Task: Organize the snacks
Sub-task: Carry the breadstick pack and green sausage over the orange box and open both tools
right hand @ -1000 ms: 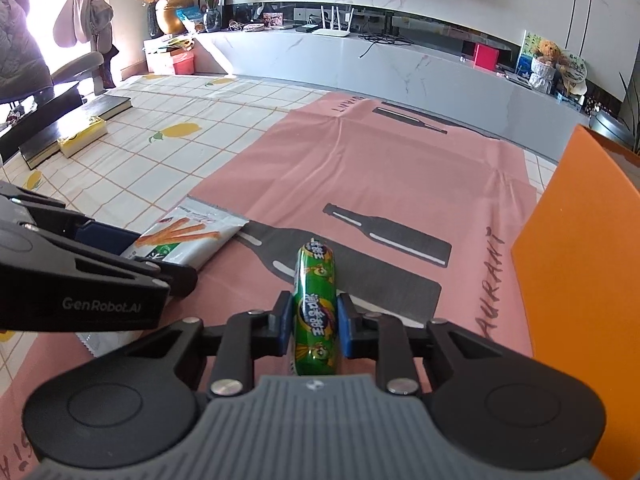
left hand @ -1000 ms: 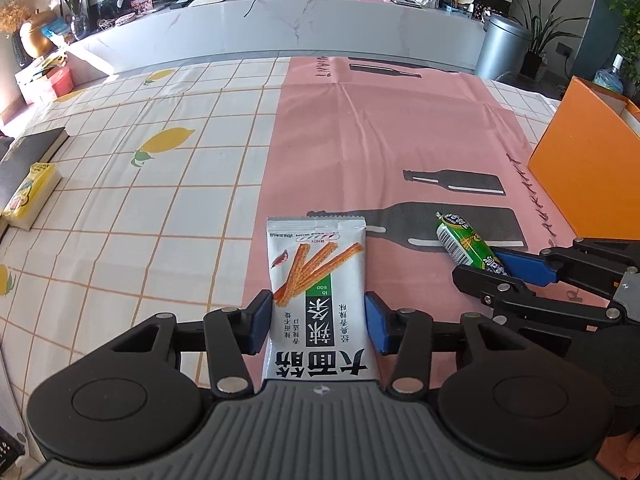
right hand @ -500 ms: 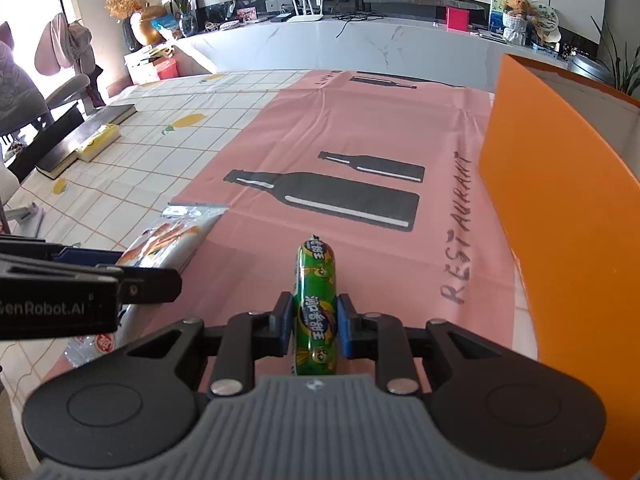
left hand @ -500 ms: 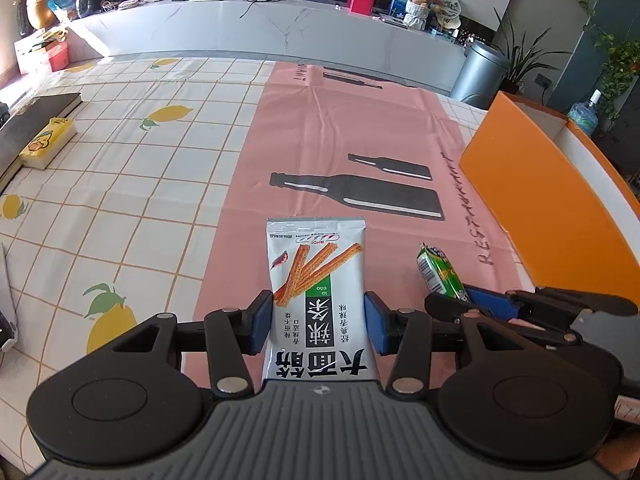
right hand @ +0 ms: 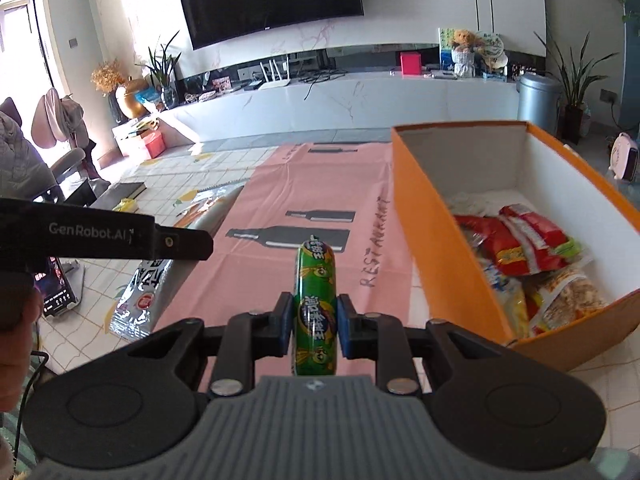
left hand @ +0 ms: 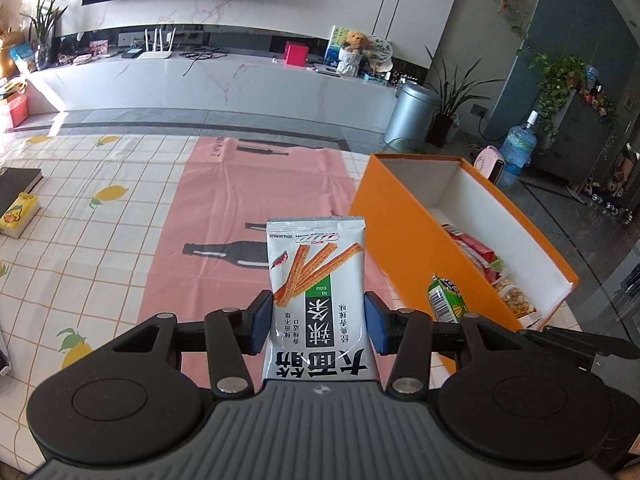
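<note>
Left wrist view: the left tool is raised above the surface, its blue pads clamped on either side of a white snack packet. The packet's long axis runs straight forward along the fingers, its sealed top edge pointing away from the camera and its print upside down. Ahead and to the right stands the orange box, open, with several snack bags lying at its near end. Just right of the left tool, the green end of a sausage stick shows above the right tool's black frame.

Right wrist view: the right tool is also lifted clear of the surface, its pads closed on the sausage stick around its lower middle. The stick points forward and slightly up, in line with the fingers. The orange box sits just to the right, with red and yellow bags inside. At left, the left tool's frame crosses the view with the white snack packet below it.
</note>
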Motion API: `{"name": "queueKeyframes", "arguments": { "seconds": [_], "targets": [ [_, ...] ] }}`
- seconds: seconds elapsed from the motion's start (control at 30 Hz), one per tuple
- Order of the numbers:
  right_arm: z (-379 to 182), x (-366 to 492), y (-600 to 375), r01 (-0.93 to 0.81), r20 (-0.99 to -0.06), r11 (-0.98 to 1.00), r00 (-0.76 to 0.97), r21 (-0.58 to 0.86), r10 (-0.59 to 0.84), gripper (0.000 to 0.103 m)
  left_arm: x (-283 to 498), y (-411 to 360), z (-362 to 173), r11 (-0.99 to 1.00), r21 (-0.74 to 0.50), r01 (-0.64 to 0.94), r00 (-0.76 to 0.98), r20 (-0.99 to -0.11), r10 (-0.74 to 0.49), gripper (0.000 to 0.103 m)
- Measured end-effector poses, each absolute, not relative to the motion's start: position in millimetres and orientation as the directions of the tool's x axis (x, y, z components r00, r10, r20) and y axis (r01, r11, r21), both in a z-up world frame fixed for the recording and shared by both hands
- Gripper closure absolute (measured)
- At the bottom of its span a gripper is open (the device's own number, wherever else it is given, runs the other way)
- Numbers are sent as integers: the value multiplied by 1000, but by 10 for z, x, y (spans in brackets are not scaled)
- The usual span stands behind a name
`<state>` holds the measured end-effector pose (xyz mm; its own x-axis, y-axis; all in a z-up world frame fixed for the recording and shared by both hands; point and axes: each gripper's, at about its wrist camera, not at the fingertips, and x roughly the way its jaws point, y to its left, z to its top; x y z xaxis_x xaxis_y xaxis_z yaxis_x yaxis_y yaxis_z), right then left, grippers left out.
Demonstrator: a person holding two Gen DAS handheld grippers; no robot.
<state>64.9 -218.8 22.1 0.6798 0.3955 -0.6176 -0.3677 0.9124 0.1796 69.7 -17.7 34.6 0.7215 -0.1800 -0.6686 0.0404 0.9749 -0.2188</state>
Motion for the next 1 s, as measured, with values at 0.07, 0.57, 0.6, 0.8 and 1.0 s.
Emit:
{"name": "queueKeyframes", "arguments": {
  "seconds": [0.07, 0.57, 0.6, 0.8, 1.0],
  "targets": [
    [347, 630, -2325, -359, -603, 917, 697, 174, 388, 83, 695, -291, 430, 975, -213, 59, 728, -660, -188, 49],
    [823, 925, -3265, -246, -624, 968, 751, 40, 217, 83, 1173, -1337, 836, 940, -175, 292, 722, -605, -337, 49],
    [814, 982, -3307, -238, -635, 971, 746, 27, 200, 83, 1228, -1398, 825, 938, -168, 303, 716, -610, -340, 49],
    [658, 1369, -3514, -220, -694, 974, 709, -52, 122, 83, 1534, -1775, 662, 921, -121, 369, 660, -664, -352, 49],
    [429, 1722, -3619, -242, -758, 963, 648, -115, 72, 83, 1850, -2018, 395, 898, -130, 421, 574, -728, -374, 49]
  ]
}}
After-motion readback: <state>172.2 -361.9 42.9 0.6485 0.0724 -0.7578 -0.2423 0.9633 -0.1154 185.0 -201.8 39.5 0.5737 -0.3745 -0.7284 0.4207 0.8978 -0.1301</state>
